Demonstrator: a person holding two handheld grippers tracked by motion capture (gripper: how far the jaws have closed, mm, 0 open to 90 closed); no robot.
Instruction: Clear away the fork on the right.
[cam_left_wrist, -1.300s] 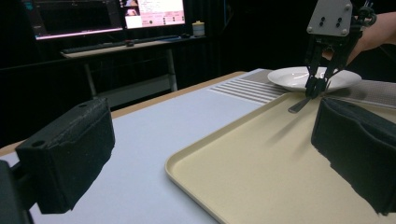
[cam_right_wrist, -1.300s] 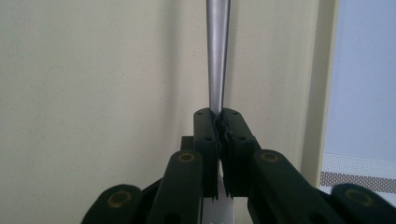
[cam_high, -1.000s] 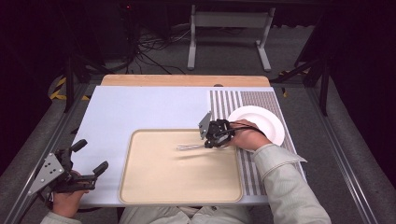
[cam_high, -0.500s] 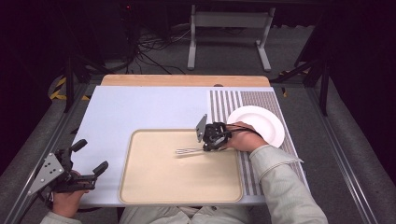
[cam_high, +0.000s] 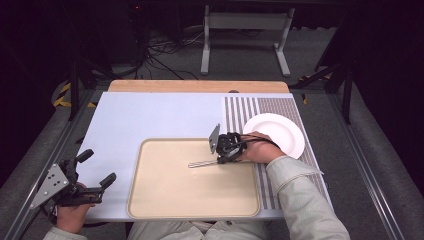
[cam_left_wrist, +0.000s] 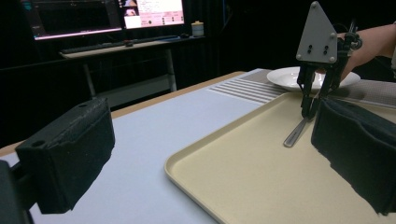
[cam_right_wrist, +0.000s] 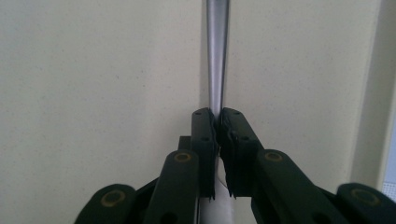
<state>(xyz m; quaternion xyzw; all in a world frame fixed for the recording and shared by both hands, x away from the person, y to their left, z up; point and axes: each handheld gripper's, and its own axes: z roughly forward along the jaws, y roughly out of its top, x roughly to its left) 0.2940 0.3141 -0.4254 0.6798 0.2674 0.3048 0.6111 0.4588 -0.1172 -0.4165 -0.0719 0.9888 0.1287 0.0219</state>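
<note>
Dark floor and cable-strewn stands surround a pale blue table (cam_high: 150, 115) that carries one beige tray (cam_high: 170, 195), one white plate (cam_high: 285, 131) on a striped mat (cam_high: 250, 107) at the right, and one piece of metal cutlery (cam_high: 202, 163). Its handle lies on the tray and reaches toward the tray's middle; whether it is a fork or a spoon cannot be told, since the working end is hidden in the jaws. The right gripper (cam_high: 222, 159) is closed on that utensil near the tray's right edge, its jaws having just eased apart a little, though in the right gripper view the pads (cam_right_wrist: 205, 140) still press on the shaft (cam_right_wrist: 217, 51). This looks like the setting-down step, with the cutlery being laid on the tray. The next move would call for letting the jaws part fully and lifting straight clear so the handle is not dragged. The left gripper (cam_high: 95, 167) rests at the table's near left corner, jaws wide apart and empty.
</note>
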